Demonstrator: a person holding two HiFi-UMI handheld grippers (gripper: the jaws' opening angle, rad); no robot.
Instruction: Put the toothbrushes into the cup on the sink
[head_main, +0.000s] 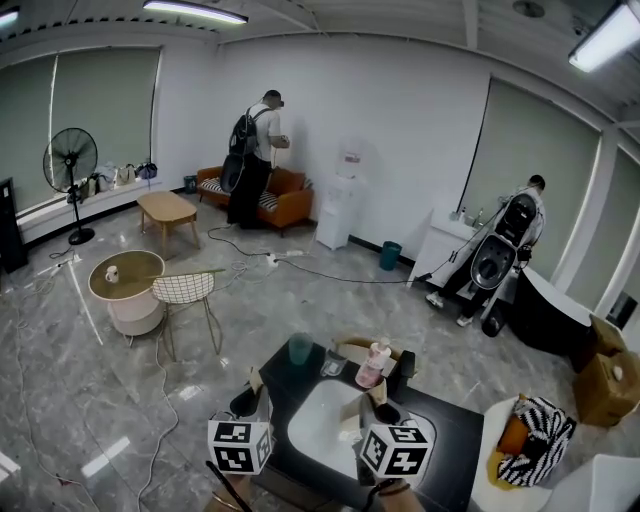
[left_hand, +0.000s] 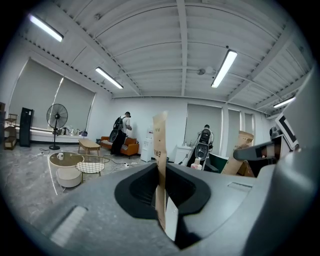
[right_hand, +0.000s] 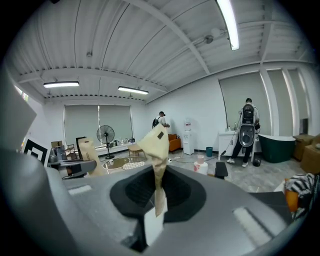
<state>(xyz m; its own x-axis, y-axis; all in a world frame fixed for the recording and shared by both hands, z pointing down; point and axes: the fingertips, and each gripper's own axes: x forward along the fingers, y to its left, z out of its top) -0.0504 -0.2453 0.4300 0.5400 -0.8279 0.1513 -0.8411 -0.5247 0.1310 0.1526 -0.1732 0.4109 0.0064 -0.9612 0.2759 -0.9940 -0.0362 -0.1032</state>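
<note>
My left claw (left_hand: 161, 176) is pinched narrow on a flat, stiff kraft-card packet (left_hand: 159, 142) that stands upright between its matt grey jaws. My right claw (right_hand: 159, 186) is clamped on a crumpled kraft-paper packet (right_hand: 156, 145) whose top flares wide. Both claws hang at the near rim of the smooth, rounded white basin (head_main: 322, 425), sunk in the glossy black bench (head_main: 455, 440). Behind the basin stands the translucent teal cup (head_main: 300, 349), with a clear tumbler (head_main: 333, 362) just beside it.

Glossy marble floor (head_main: 70, 390); matt brown-paper packet (left_hand: 160, 150)
</note>
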